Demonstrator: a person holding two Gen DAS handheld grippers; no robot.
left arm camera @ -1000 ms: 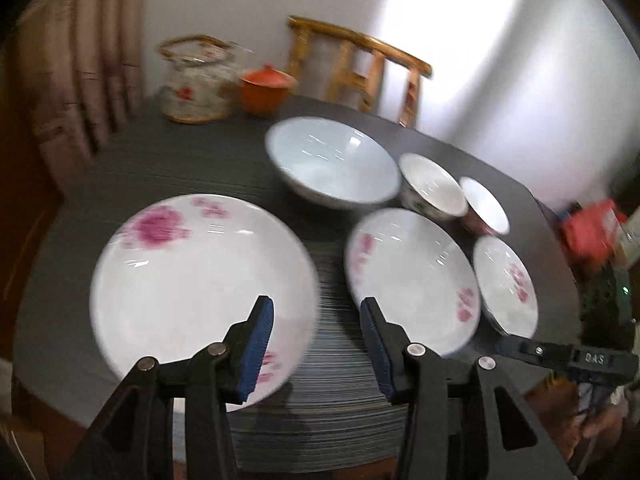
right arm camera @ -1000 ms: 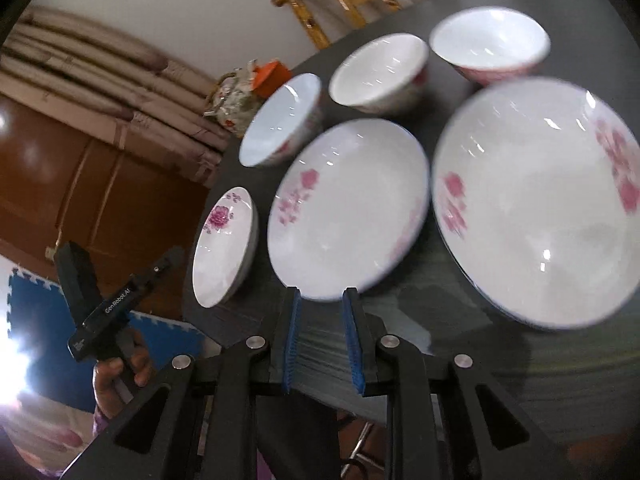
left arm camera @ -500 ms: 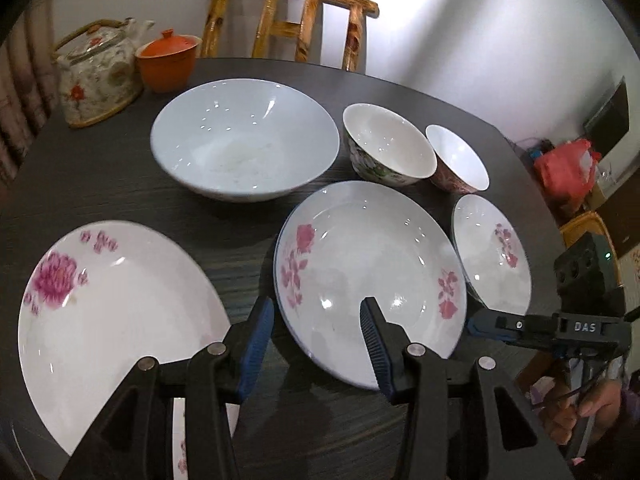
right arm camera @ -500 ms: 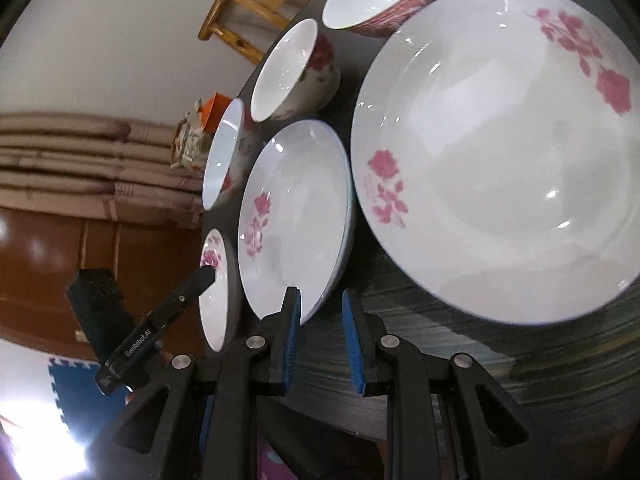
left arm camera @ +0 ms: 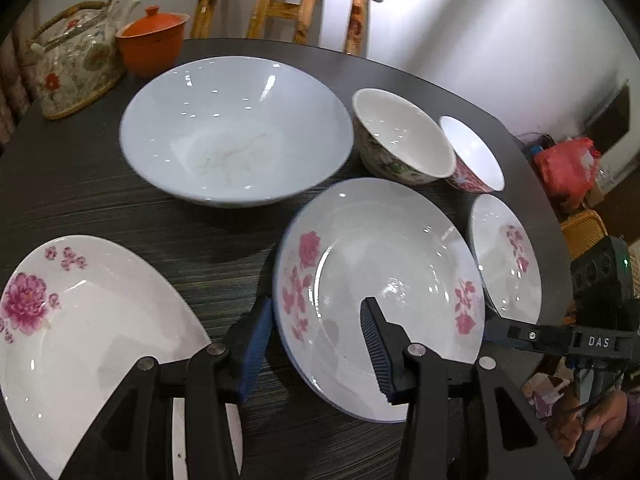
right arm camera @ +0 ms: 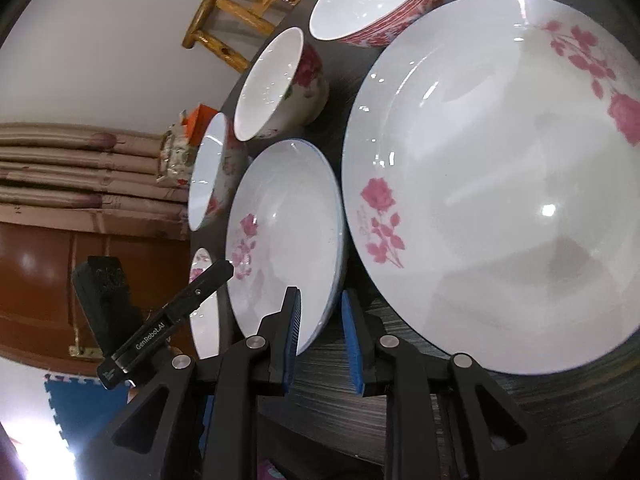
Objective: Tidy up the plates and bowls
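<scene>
Left wrist view: the left gripper (left arm camera: 316, 344) is hanging over the near left rim of the middle plate (left arm camera: 380, 280), jaws spread and grasping nothing, one pad outside the rim and the other above the plate's face. The step in hand appears to be a first pick-up; the next move likely calls for lowering and clenching on that rim. The big plate (left arm camera: 92, 332) is lying near left, the small plate (left arm camera: 506, 256) at right, the wide bowl (left arm camera: 236, 136) far, with a floral bowl (left arm camera: 400, 140) and a red bowl (left arm camera: 472, 156) beside it. Every dish is sitting empty on the table (left arm camera: 120, 216).

Right wrist view: the right gripper (right arm camera: 320, 332) is hovering at the small plate's (right arm camera: 284, 232) near edge, jaws narrowed to a slim gap, its left pad overlapping the plate's edge in this view, gripping nothing. The middle plate (right arm camera: 500, 184) is filling the right side. Nothing is stacked yet.
</scene>
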